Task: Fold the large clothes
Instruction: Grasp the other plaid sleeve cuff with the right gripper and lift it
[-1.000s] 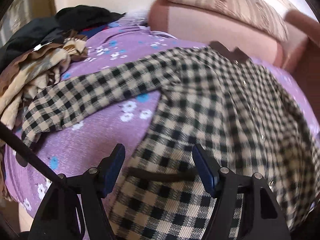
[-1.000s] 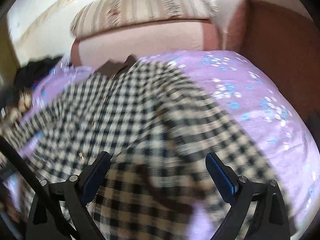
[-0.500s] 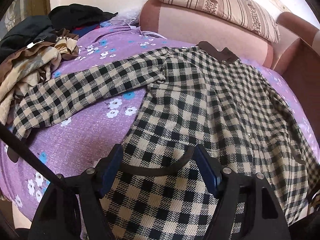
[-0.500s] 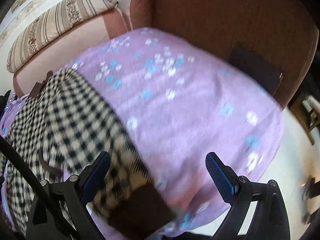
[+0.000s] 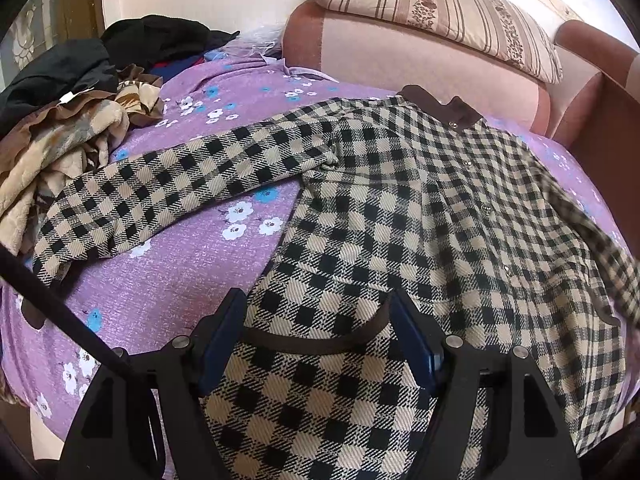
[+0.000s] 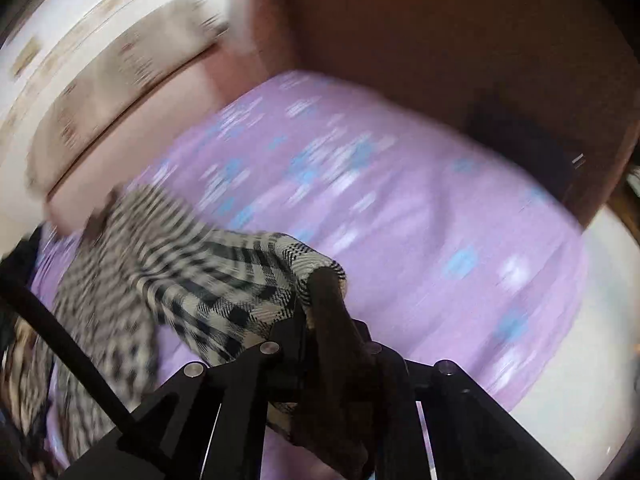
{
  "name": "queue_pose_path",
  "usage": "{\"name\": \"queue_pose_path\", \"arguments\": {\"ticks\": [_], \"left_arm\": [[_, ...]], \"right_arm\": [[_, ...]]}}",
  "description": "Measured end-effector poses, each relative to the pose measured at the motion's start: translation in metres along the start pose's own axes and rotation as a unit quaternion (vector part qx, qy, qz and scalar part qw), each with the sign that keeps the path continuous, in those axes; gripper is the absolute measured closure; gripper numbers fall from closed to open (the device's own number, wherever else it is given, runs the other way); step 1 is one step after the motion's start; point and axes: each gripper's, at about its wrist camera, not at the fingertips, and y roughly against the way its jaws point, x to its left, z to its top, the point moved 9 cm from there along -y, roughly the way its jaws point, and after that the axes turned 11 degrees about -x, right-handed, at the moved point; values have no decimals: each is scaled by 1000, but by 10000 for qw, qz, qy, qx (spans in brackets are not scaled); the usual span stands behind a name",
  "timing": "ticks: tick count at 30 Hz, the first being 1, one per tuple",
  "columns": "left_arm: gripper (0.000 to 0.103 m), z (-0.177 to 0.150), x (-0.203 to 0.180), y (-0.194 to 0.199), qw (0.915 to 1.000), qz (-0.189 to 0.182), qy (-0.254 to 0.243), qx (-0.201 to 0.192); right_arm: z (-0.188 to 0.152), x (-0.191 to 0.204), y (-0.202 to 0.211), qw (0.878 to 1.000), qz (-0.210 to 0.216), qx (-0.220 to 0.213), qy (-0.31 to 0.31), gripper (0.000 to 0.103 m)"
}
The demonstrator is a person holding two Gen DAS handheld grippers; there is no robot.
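Observation:
A black-and-beige checked shirt (image 5: 400, 208) with a brown collar lies front-up on a purple flowered bedspread (image 5: 168, 280). Its left sleeve (image 5: 168, 188) stretches out toward a clothes pile. My left gripper (image 5: 316, 320) is open just above the shirt's lower part, its blue pads either side of a brown-trimmed pocket edge. In the blurred right wrist view, my right gripper (image 6: 316, 300) is shut on the brown cuff of the shirt's right sleeve (image 6: 224, 280) and holds it lifted above the bedspread (image 6: 400, 220).
A heap of dark and beige clothes (image 5: 68, 120) lies at the bed's far left. A pink sofa back (image 5: 400, 52) with a striped cushion (image 5: 440, 12) runs behind. A brown armrest (image 6: 460, 40) stands at the right. White floor (image 6: 580, 360) lies beyond the bed edge.
My right gripper has closed on the right sleeve's cuff and lifted it, swinging quickly. My left gripper has stayed open over the shirt's lower part, shifting only slightly.

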Motion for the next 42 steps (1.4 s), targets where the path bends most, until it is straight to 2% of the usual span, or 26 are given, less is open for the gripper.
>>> {"name": "queue_pose_path", "arguments": {"ticks": [2,6,10,14,18,22,26,30,36,42], "left_arm": [[31,0,1,0,10000,17,-5,-13],[31,1,3,0,10000,75,-29,-47],[31,1,8,-1,9999,115,-17,-41],[31,2,12,1,9999,73,80,-27],[31,5,14,4,9998,-20,178,-27],[31,10,12,10,9997,-137,189,-105],[31,15,12,14,9995,-173,153,-202],[31,19,18,15,9993,-171,209,-245],[31,27,36,13,9986,-84,404,-320],[31,32,55,10,9986,143,373,-342]], "right_arm": [[28,-24,-9,9992,-374,-139,-101,92],[57,-43,-25,9971,-668,-151,-339,93],[70,-31,-34,9962,-858,-68,-128,93],[70,3,-38,9981,-620,65,7,93],[64,73,-41,9992,-75,254,308,93],[48,158,-49,9952,545,540,607,92],[16,248,-56,9851,1247,966,687,92],[-12,324,-63,9754,1722,1252,568,92],[-48,430,-81,9649,2057,1182,1125,92],[-94,494,-104,9524,2217,1346,1605,92]]}}
